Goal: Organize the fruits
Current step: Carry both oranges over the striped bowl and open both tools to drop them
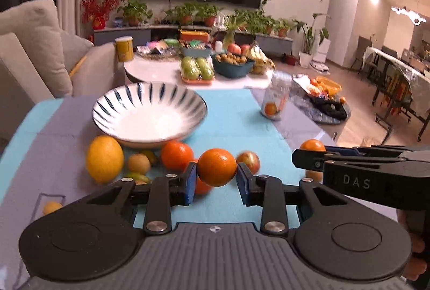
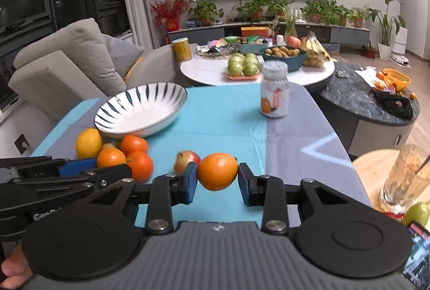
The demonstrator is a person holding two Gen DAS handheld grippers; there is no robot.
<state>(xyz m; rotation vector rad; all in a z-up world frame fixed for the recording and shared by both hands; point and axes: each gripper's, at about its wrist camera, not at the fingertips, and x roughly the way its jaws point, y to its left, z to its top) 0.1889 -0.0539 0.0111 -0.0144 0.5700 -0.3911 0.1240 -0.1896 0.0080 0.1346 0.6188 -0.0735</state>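
Observation:
My left gripper [image 1: 216, 173] is shut on an orange [image 1: 216, 167] and holds it above the blue cloth. My right gripper [image 2: 217, 177] is shut on another orange [image 2: 217, 171]; it also shows in the left wrist view [image 1: 311, 146]. A striped white bowl [image 1: 149, 112] stands empty behind the fruit pile; it also shows in the right wrist view [image 2: 139, 108]. In front of it lie a lemon [image 1: 104, 158], another orange [image 1: 176, 155], a small brown fruit [image 1: 138, 163] and a small red apple [image 1: 249, 158].
A clear jar with an orange label [image 2: 274, 91] stands on the cloth at the back right. A glass [image 2: 403, 177] and a green apple [image 2: 417, 213] sit on a round wooden stand at the right. A white round table with fruit trays [image 2: 204, 69] is behind.

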